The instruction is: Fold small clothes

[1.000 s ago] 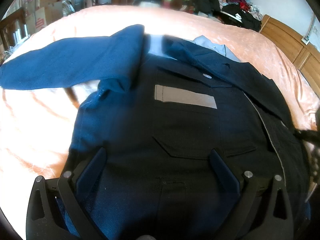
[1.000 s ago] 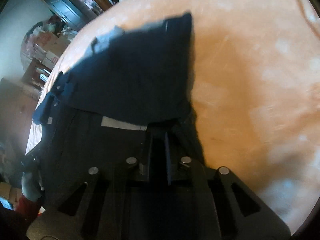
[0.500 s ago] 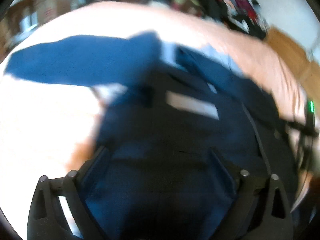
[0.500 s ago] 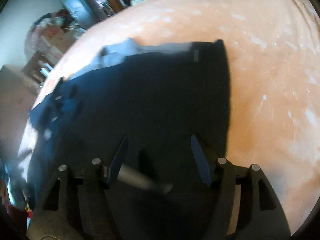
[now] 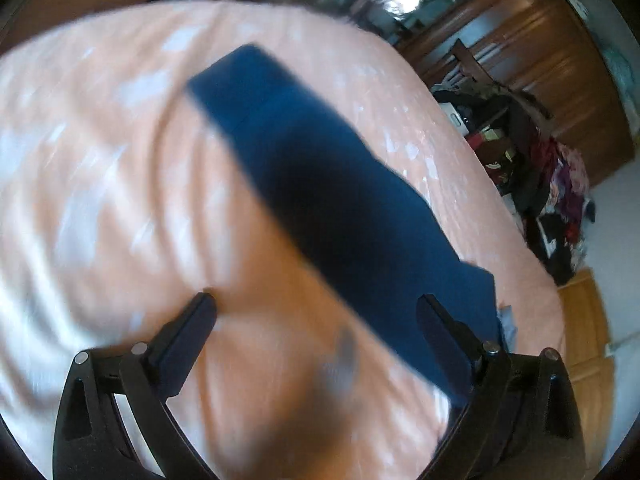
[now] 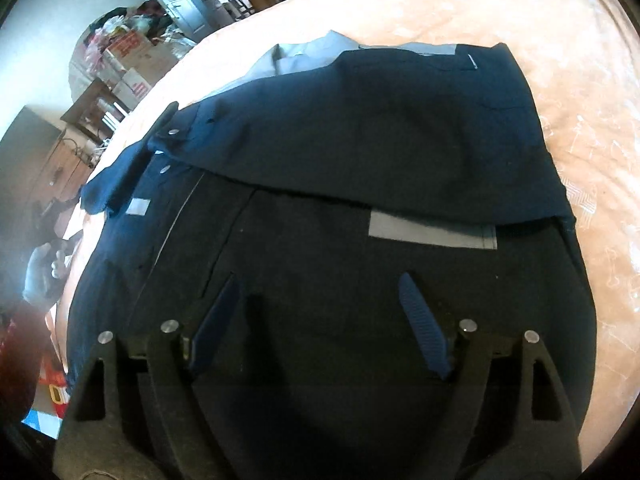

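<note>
A dark navy jacket [image 6: 360,208] with grey reflective strips lies on the peach bedspread [image 6: 580,92]. In the right wrist view one sleeve [image 6: 400,132] is folded across its chest. My right gripper [image 6: 320,304] hovers open just above the jacket's lower front, holding nothing. In the left wrist view, blurred by motion, the other sleeve [image 5: 320,184] stretches straight out over the bedspread [image 5: 100,180]. My left gripper [image 5: 316,312] is open over the bedspread, its right finger [image 5: 444,320] above the sleeve's near end.
A heap of clothes [image 5: 552,176] and wooden furniture [image 5: 552,60] stand beyond the bed. Cardboard boxes [image 6: 132,60] and a cluttered shelf sit past the far side. A gloved hand [image 6: 40,276] shows at the left edge of the right wrist view.
My right gripper opened and let go of the sleeve, which now lies folded across the chest. My left gripper swung left from the jacket's body to the outstretched sleeve.
</note>
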Motion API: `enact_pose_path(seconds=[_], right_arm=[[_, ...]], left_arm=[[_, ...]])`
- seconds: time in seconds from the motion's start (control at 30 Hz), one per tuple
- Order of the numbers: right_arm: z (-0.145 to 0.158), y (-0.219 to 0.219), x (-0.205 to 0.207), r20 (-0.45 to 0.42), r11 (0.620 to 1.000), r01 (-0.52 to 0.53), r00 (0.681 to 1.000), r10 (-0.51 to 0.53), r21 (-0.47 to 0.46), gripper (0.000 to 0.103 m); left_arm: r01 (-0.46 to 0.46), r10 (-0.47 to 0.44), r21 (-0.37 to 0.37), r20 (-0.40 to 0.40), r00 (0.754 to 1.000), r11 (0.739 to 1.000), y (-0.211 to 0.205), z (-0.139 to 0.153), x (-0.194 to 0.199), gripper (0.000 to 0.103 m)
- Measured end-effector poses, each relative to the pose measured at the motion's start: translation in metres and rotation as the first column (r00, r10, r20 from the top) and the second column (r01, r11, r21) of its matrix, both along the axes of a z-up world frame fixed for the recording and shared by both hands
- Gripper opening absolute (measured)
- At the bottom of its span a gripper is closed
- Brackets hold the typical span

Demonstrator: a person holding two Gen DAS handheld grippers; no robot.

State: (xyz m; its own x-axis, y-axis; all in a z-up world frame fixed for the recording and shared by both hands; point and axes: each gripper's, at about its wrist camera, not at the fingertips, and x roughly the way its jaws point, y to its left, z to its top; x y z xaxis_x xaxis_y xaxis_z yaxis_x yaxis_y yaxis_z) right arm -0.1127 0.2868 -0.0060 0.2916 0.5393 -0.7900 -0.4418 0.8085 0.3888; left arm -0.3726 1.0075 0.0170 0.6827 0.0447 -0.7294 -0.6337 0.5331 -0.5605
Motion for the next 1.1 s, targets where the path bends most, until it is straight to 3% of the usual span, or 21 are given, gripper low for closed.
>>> enact_pose_path(seconds=[0.2, 0.27, 0.3, 0.33, 0.4, 0.47, 0.53, 0.57, 0.6, 0.63, 0.7, 0.77, 0.8, 0.83, 0.87, 0.97, 1.07, 1.1], right_arm=[[-0.001, 0.007, -0.004, 0.013, 1.0, 0.008, 1.0, -0.007, -0.028, 0.082], [0.001, 0.006, -0.004, 0.015, 1.0, 0.015, 1.0, -0.015, -0.026, 0.081], [0.002, 0.004, -0.005, 0.015, 1.0, 0.02, 1.0, -0.02, -0.02, 0.08], [0.002, 0.002, -0.005, 0.013, 1.0, 0.025, 1.0, -0.025, -0.009, 0.08], [0.002, -0.003, -0.004, 0.002, 0.999, 0.039, 0.999, -0.039, 0.019, 0.075], [0.003, -0.008, -0.003, -0.018, 0.997, 0.053, 0.998, -0.052, 0.056, 0.071], [0.005, -0.015, -0.002, -0.034, 0.993, 0.072, 0.997, -0.069, 0.095, 0.07], [0.008, -0.019, -0.001, -0.032, 0.991, 0.082, 0.996, -0.079, 0.11, 0.07], [0.011, -0.023, -0.001, -0.03, 0.988, 0.09, 0.996, -0.087, 0.123, 0.071], [0.013, -0.028, -0.001, -0.033, 0.985, 0.099, 0.995, -0.095, 0.143, 0.071], [0.017, -0.04, -0.001, -0.044, 0.975, 0.121, 0.992, -0.115, 0.185, 0.072], [0.02, -0.049, 0.001, -0.053, 0.968, 0.134, 0.991, -0.125, 0.213, 0.074], [0.022, -0.052, 0.003, -0.056, 0.966, 0.131, 0.991, -0.122, 0.222, 0.074], [0.024, -0.053, 0.007, -0.051, 0.966, 0.122, 0.992, -0.113, 0.228, 0.074], [0.026, -0.052, 0.011, -0.046, 0.966, 0.114, 0.993, -0.106, 0.23, 0.074], [0.032, -0.041, 0.036, -0.035, 0.962, 0.089, 0.996, -0.083, 0.258, 0.074], [0.028, -0.018, 0.07, -0.071, 0.953, 0.048, 0.997, -0.028, 0.3, 0.074], [0.021, -0.008, 0.082, -0.105, 0.956, 0.042, 0.994, -0.011, 0.292, 0.073]], left_arm=[[-0.06, 0.061, 0.079, -0.013, 0.998, 0.995, 0.03, -0.008, 0.033, 0.098], [-0.055, 0.056, 0.094, -0.016, 0.998, 0.994, 0.035, -0.008, 0.042, 0.073], [-0.053, 0.053, 0.059, 0.004, 0.999, 0.997, 0.037, -0.01, 0.047, 0.032], [-0.05, 0.05, 0.019, 0.029, 0.998, 0.999, 0.04, -0.009, 0.046, 0.004], [0.004, -0.009, 0.089, 0.056, 0.998, 0.996, 0.015, 0.015, 0.062, 0.004], [0.139, -0.161, 0.157, 0.131, 0.978, 0.978, -0.043, 0.054, 0.091, 0.005], [0.296, -0.338, 0.201, 0.221, 0.915, 0.934, -0.116, 0.088, 0.113, 0.005], [0.399, -0.445, 0.209, 0.271, 0.853, 0.893, -0.16, 0.102, 0.124, 0.007], [0.477, -0.527, 0.226, 0.303, 0.794, 0.849, -0.2, 0.111, 0.132, 0.019], [0.541, -0.593, 0.244, 0.318, 0.739, 0.805, -0.238, 0.115, 0.137, 0.041], [0.67, -0.712, 0.245, 0.299, 0.635, 0.7, -0.306, 0.106, 0.141, 0.065], [0.731, -0.762, 0.226, 0.271, 0.588, 0.644, -0.334, 0.087, 0.134, 0.065], [0.736, -0.764, 0.212, 0.256, 0.593, 0.643, -0.336, 0.077, 0.128, 0.065], [0.728, -0.747, 0.179, 0.242, 0.62, 0.662, -0.33, 0.061, 0.119, 0.065], [0.711, -0.723, 0.149, 0.233, 0.65, 0.687, -0.32, 0.049, 0.113, 0.064], [0.605, -0.609, 0.083, 0.18, 0.773, 0.792, -0.273, 0.009, 0.079, 0.064], [0.509, -0.501, 0.009, 0.183, 0.846, 0.861, -0.244, -0.029, 0.042, 0.063], [0.482, -0.462, -0.038, 0.224, 0.858, 0.876, -0.237, -0.041, 0.035, 0.052]])
